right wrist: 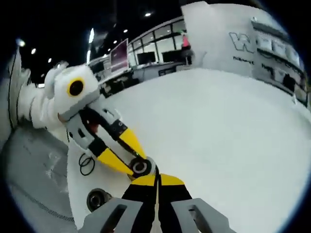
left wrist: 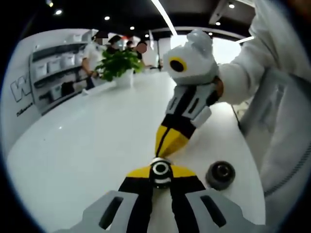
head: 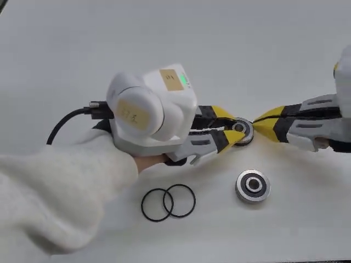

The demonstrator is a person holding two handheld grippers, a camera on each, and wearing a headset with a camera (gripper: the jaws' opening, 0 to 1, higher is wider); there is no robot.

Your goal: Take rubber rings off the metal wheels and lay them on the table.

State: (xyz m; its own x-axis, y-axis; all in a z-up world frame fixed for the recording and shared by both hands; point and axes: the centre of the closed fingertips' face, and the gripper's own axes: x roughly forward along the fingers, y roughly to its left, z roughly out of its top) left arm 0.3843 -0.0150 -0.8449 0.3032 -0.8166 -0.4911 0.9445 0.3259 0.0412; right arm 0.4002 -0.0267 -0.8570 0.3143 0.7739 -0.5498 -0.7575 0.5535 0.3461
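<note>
Left gripper [head: 239, 130] clamped a wheel [head: 242, 131] at centre frame, jaws parted only by its width. Right gripper [head: 256, 121], entering from the right edge, had jaws pressed together at that wheel's rim; any hold on rubber undeterminable. Second wheel [head: 253, 186] lay lower right on the table [head: 164, 44]; two overlapping rings [head: 168, 202] lay lower centre.

The desk [head: 230, 44] is smooth, matt white. The held wheel [head: 244, 127] and the loose wheel [head: 253, 186] are shiny metal with dark centres. The two rings [head: 168, 203] look like matt black rubber. The left tongs [head: 240, 131] have smooth yellow-and-black plastic tips. The sleeve [head: 55, 192] is fuzzy white cloth.
</note>
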